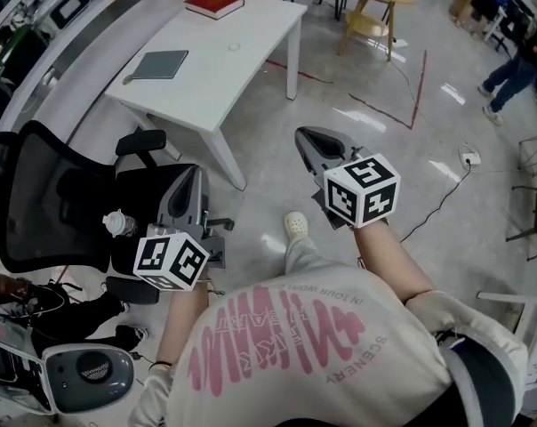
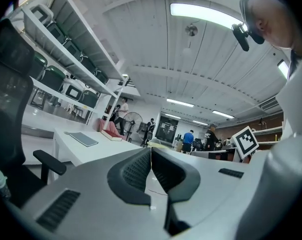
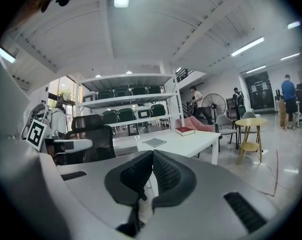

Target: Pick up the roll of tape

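Your left gripper (image 1: pixel 196 173) is low beside the black office chair (image 1: pixel 37 194), fingers (image 2: pixel 136 171) pressed together with nothing between them. Your right gripper (image 1: pixel 304 135) is over the bare floor (image 1: pixel 384 176), fingers (image 3: pixel 166 171) also pressed together and empty. Ahead, the white surface (image 1: pixel 224 78) carries a grey pad (image 1: pixel 159 64). Beyond the pad lies what looks like the roll of tape (image 1: pixel 234 47), a pale ring too small to confirm. A red book (image 1: pixel 213 4) sits at the far edge. Both grippers are well apart from the ring.
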The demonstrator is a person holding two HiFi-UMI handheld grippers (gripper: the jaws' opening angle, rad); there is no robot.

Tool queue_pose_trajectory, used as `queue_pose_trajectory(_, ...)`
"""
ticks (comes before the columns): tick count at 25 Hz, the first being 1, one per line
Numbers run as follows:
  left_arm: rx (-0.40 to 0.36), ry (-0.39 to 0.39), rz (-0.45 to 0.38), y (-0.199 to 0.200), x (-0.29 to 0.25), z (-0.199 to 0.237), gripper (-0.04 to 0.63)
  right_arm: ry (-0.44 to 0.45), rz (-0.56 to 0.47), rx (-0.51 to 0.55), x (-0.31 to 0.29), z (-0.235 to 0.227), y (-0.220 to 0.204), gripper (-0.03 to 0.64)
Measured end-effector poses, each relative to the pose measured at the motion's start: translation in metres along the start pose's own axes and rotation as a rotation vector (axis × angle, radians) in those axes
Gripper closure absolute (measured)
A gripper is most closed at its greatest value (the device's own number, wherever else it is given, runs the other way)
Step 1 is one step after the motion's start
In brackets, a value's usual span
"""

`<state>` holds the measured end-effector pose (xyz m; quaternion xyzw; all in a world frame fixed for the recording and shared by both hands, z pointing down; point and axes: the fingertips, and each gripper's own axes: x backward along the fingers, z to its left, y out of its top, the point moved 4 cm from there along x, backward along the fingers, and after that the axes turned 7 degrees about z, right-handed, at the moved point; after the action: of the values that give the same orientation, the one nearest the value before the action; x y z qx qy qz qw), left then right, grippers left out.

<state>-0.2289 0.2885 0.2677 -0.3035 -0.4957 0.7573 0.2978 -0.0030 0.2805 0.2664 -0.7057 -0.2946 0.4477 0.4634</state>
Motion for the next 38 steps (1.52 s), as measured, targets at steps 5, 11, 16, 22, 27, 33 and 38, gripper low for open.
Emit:
queue_pose_trajectory(5, -0.017, -0.027, 0.002, 0.017, -0.040, 0.006, 0.571, 0.005, -0.002, -0.007, -0.029, -0.029, 0.020, 0.603)
queue_pose_trajectory(11, -0.020, -0.008, -0.026, 0.044, -0.093, 0.020, 0.571, 0.025, -0.018, 0.016, -0.067, -0.067, 0.053, 0.601)
queue_pose_trajectory(16, -0.014, 0.003, -0.047, 0.069, -0.141, 0.040, 0.571, 0.035, -0.026, 0.041, -0.107, -0.100, 0.087, 0.603)
queue_pose_trajectory(22, -0.021, 0.017, -0.072, 0.093, -0.203, 0.059, 0.571, 0.064, -0.033, 0.059, -0.156, -0.144, 0.121, 0.602)
queue_pose_trajectory(27, -0.015, 0.046, -0.094, 0.113, -0.247, 0.079, 0.571, 0.120, -0.054, -0.002, -0.193, -0.178, 0.150, 0.602)
queue_pose_trajectory(33, -0.029, 0.059, -0.110, 0.127, -0.299, 0.089, 0.571, 0.149, -0.059, 0.001, -0.230, -0.220, 0.171, 0.603)
queue_pose_trajectory(38, -0.019, 0.078, -0.117, 0.128, -0.332, 0.098, 0.571, 0.159, -0.044, 0.026, -0.255, -0.247, 0.175, 0.603)
